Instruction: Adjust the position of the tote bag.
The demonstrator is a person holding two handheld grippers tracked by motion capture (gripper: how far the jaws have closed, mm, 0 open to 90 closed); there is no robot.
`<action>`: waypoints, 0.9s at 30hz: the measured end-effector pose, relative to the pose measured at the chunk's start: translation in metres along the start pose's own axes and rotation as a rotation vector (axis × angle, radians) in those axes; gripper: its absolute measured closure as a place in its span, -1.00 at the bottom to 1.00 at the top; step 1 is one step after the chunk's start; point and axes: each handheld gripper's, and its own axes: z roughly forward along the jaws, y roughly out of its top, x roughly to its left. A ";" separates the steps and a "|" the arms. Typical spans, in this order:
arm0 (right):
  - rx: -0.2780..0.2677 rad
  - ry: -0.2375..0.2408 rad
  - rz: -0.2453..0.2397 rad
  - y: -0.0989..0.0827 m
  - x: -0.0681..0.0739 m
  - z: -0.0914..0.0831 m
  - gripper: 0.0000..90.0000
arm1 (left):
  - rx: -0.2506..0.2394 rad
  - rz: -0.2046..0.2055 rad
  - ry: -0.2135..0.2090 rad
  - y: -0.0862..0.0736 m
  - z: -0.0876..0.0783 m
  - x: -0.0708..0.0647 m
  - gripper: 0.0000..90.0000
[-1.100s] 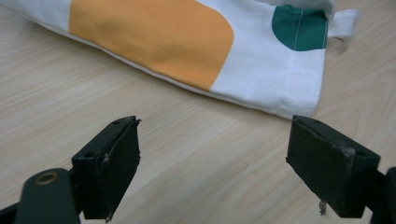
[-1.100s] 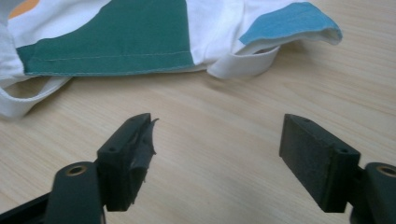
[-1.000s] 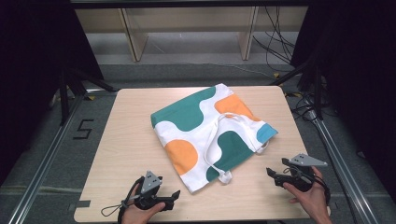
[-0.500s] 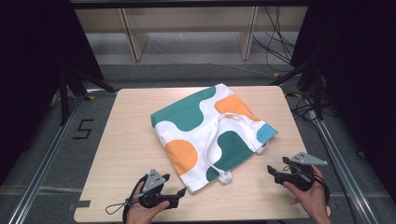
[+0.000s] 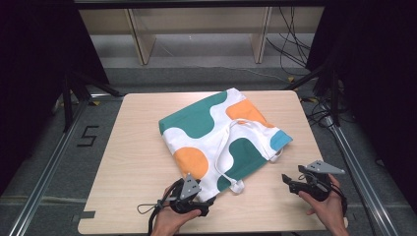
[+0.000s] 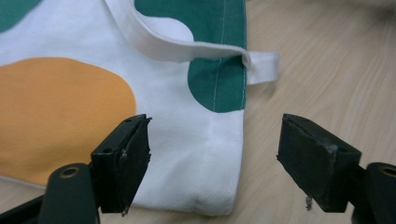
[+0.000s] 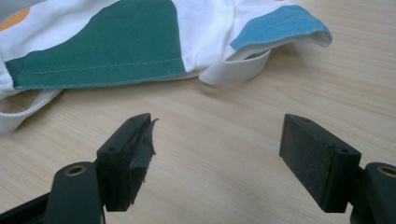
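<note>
Straddling blob-patterned woven tote bag (image 6: 187, 154) corner, left tool (image 6: 215, 158)

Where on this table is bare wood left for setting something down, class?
Bare wood runs along the table's left side beside the tote bag, and between the bag's near edge and the right gripper. It is crowded at the near corner, where the left gripper reaches the bag.

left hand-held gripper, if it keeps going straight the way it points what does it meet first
Most likely the near corner of the bag: the left hand-held gripper has open jaws that already straddle its edge, without pinching it as far as the picture shows.
</note>
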 end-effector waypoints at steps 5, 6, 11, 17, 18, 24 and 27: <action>-0.005 0.001 -0.008 0.000 0.002 0.002 -0.42 | 0.055 0.073 0.029 0.003 0.018 -0.005 -0.43; 0.006 -0.001 0.021 -0.001 0.004 0.001 -0.42 | 0.055 0.075 0.033 0.004 0.022 -0.007 -0.43; -0.009 0.000 -0.009 -0.001 0.002 0.001 -0.42 | 0.119 0.184 0.088 0.006 0.034 -0.011 -0.21; -0.009 0.008 -0.030 0.000 0.001 0.001 -0.42 | 0.129 0.203 0.066 0.008 0.033 -0.005 0.15; -0.006 0.009 -0.031 0.000 0.001 0.001 -0.42 | 0.110 0.219 0.058 0.008 0.032 -0.006 0.25; -0.007 -0.009 -0.052 0.000 0.001 0.002 -0.42 | 0.115 0.306 0.070 0.011 0.024 -0.004 0.59; 0.005 -0.007 -0.049 -0.001 0.001 0.001 -0.42 | 0.131 0.349 0.067 0.009 0.021 -0.002 0.90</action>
